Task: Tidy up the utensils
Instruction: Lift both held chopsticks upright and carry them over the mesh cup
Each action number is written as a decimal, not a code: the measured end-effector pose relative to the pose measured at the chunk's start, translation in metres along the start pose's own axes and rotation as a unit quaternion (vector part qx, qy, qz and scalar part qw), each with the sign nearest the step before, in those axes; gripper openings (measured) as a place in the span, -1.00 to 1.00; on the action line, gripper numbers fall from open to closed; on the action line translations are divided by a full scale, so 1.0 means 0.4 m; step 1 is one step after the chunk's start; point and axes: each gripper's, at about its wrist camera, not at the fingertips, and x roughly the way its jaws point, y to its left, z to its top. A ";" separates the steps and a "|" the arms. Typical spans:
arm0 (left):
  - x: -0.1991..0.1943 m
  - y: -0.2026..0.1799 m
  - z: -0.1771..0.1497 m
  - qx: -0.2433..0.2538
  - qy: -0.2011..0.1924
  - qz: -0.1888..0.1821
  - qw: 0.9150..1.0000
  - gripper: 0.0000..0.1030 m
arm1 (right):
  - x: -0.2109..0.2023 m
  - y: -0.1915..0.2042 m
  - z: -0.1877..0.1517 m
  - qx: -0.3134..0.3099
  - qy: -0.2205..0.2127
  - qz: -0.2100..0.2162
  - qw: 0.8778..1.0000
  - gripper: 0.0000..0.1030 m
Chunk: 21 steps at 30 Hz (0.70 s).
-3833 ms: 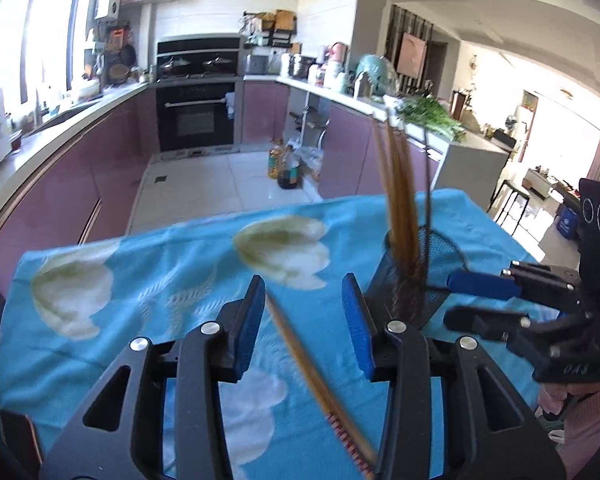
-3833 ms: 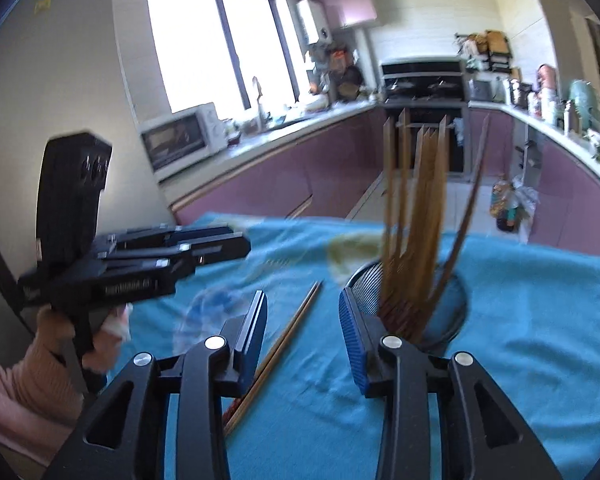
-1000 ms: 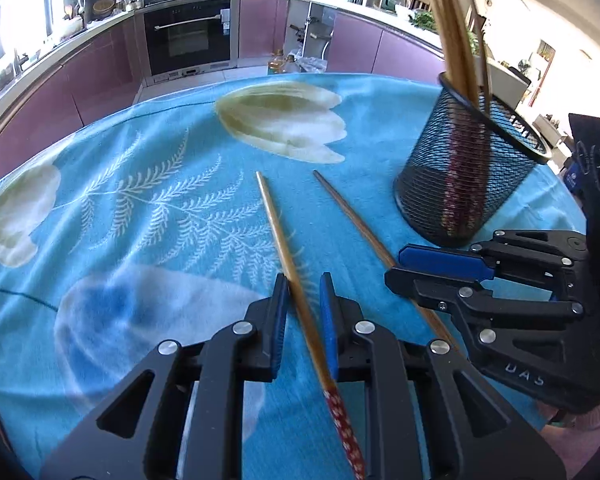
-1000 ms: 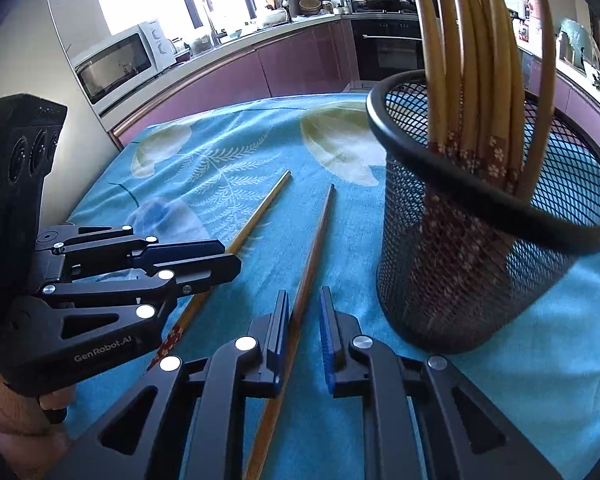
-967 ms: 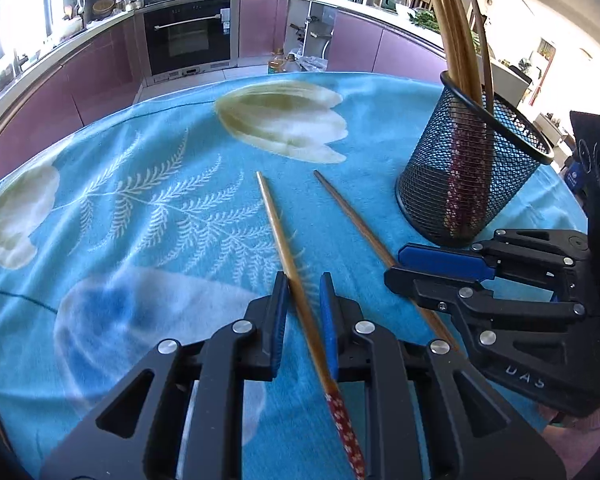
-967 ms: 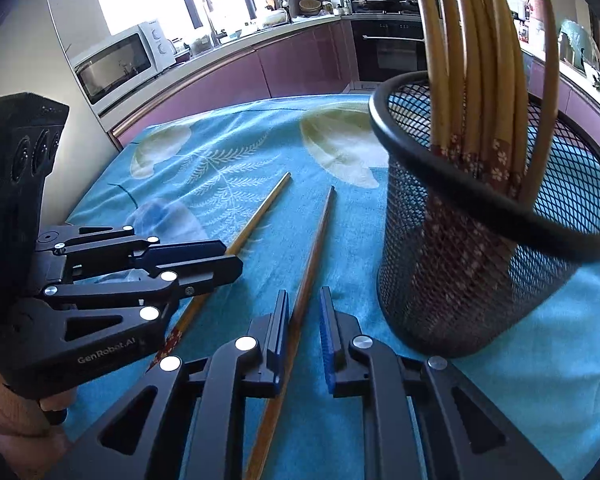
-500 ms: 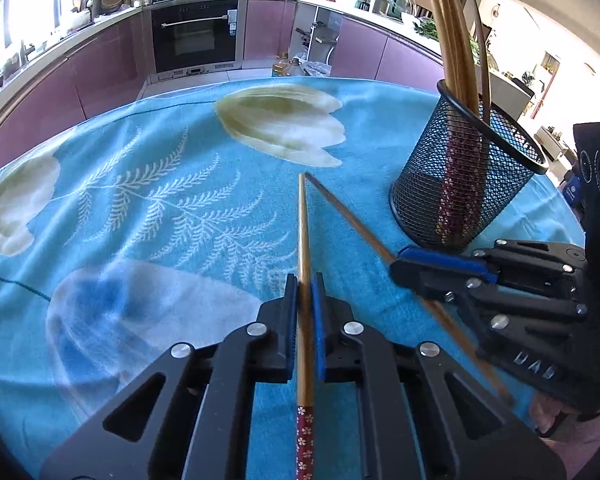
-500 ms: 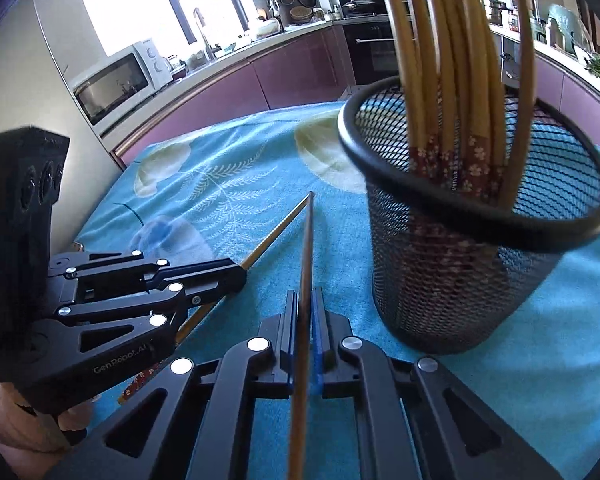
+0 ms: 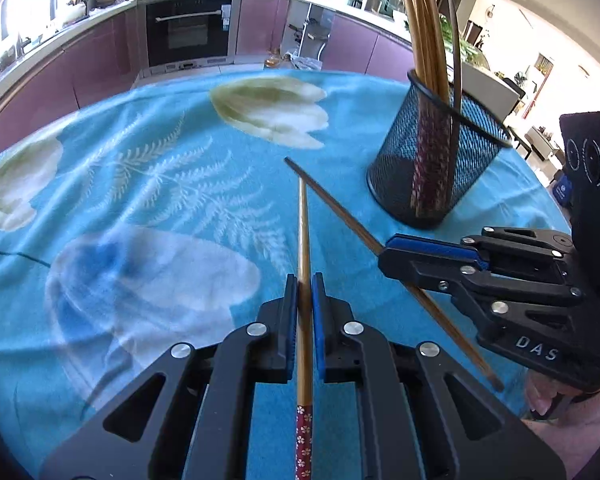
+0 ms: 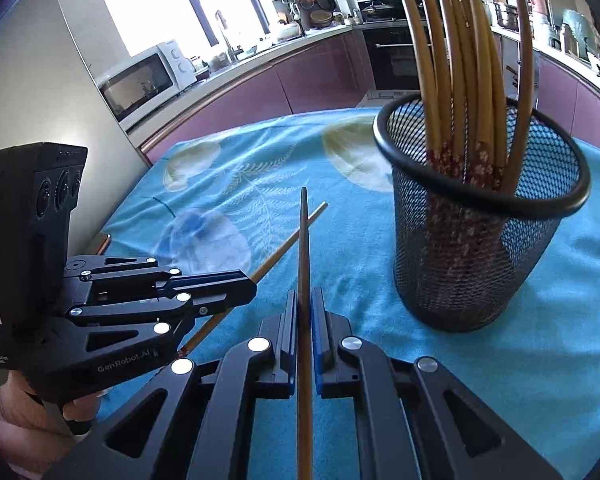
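My left gripper (image 9: 305, 286) is shut on a bamboo chopstick (image 9: 303, 232) with a red flowered end, held above the blue cloth. My right gripper (image 10: 305, 300) is shut on a darker chopstick (image 10: 303, 240), also lifted. Each gripper shows in the other's view: the right gripper (image 9: 384, 256) with its chopstick (image 9: 332, 204), the left gripper (image 10: 252, 286) with its chopstick (image 10: 292, 240). A black mesh holder (image 9: 436, 164) with several chopsticks stands upright at the right; it is also in the right wrist view (image 10: 476, 256).
The round table carries a blue flowered cloth (image 9: 148, 184). Purple kitchen cabinets, an oven (image 9: 190, 32) and a microwave (image 10: 144, 80) stand beyond the table's far edge.
Both grippers have closed on their chopsticks and lifted them off the cloth; the two tips now cross in front of the holder.
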 end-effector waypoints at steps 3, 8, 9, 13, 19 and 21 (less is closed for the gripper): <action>0.008 -0.005 -0.008 0.006 0.009 0.001 1.000 -0.84 | 0.019 0.002 -0.005 -0.006 0.012 -0.016 1.000 -0.87; 0.014 -0.013 0.001 0.022 0.013 0.008 1.000 -0.80 | 0.030 0.010 -0.011 -0.023 0.019 -0.030 0.999 -0.84; 0.017 -0.014 0.005 0.022 0.013 0.009 1.000 -0.80 | 0.030 0.010 -0.012 -0.024 0.019 -0.031 0.999 -0.84; 0.027 -0.022 0.014 0.024 0.011 0.019 0.999 -0.83 | 0.031 0.002 -0.014 -0.016 0.017 -0.026 0.999 -0.87; 0.013 -0.017 0.010 0.010 0.002 0.016 1.000 -0.85 | -0.004 -0.004 -0.011 -0.011 -0.001 -0.014 1.000 -0.89; 0.001 -0.015 0.010 0.007 -0.004 0.013 1.000 -0.85 | -0.027 -0.003 -0.007 -0.011 -0.015 -0.007 1.000 -0.89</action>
